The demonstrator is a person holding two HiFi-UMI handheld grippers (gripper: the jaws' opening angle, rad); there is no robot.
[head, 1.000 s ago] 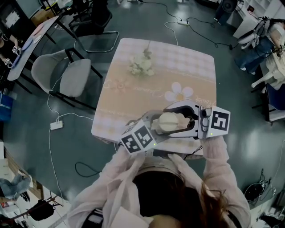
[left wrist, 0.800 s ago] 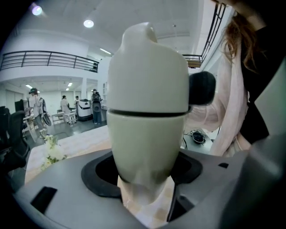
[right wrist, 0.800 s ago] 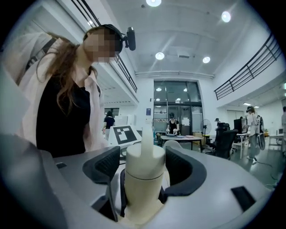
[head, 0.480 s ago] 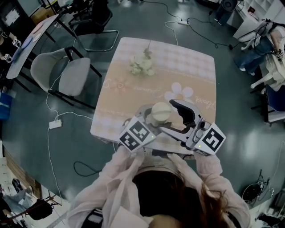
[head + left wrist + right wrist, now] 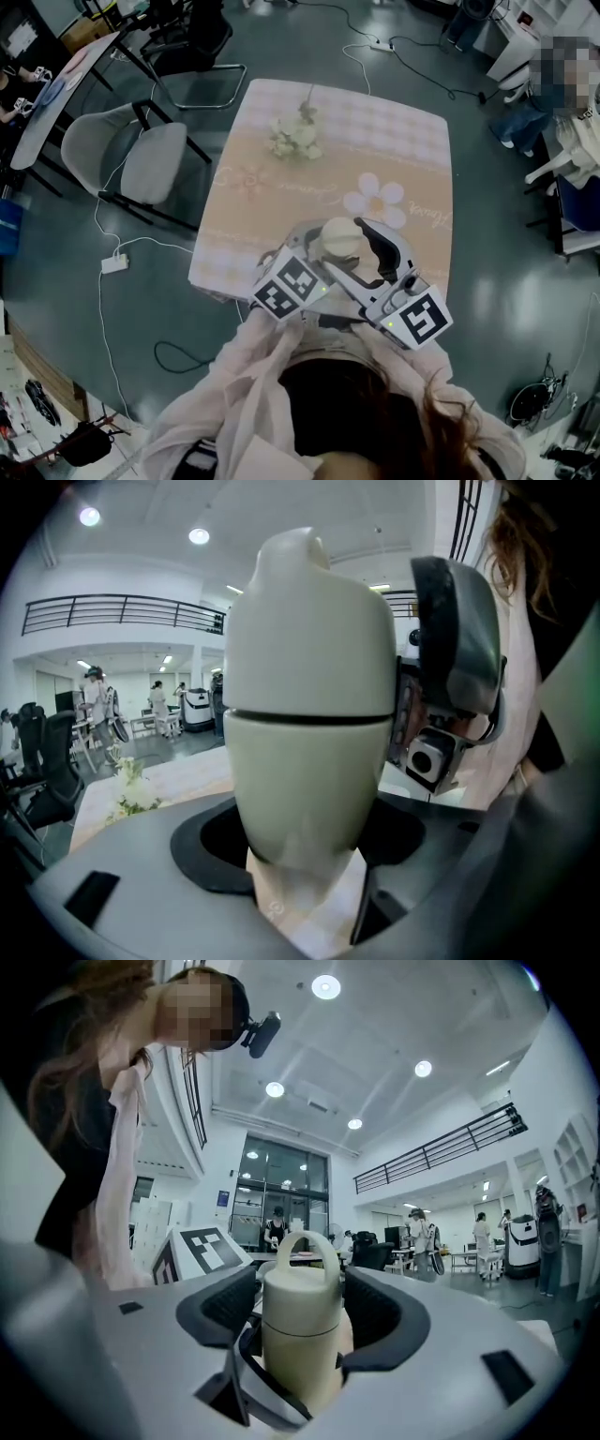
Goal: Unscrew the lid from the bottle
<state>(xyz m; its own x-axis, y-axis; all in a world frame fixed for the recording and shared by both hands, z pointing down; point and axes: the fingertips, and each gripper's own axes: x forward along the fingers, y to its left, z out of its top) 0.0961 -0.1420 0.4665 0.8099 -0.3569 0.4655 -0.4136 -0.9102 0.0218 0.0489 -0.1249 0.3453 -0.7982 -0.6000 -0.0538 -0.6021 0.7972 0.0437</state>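
Bottle [image 5: 339, 239]: cream and rounded, held between both grippers over the near part of the table, just in front of the person.
Lid [image 5: 300, 1283]: same cream colour, with a loop handle on top; a thin dark seam divides it from the body, and it sits on the bottle.
Left gripper [image 5: 317, 251]: comes in from the left, its jaws spread wide and pressed on the bottle's lower body, one dark pad on each side.
Right gripper [image 5: 361, 258]: comes in from the right, pointing roughly level. Its jaws have just been closing, with the lid between them, and the dark pads now meet the lid's sides.
Marker cubes: one on each gripper, both near the person's chest.
Person: pale sleeves reach forward to the grippers.
Table [image 5: 281, 178]: covered by a peach checked cloth with a daisy print [image 5: 375, 199].
Flowers [image 5: 298, 139]: a small white bunch lying at the far end of the table, well apart from the bottle.
Chair [image 5: 141, 159]: grey, standing left of the table on a dark floor.
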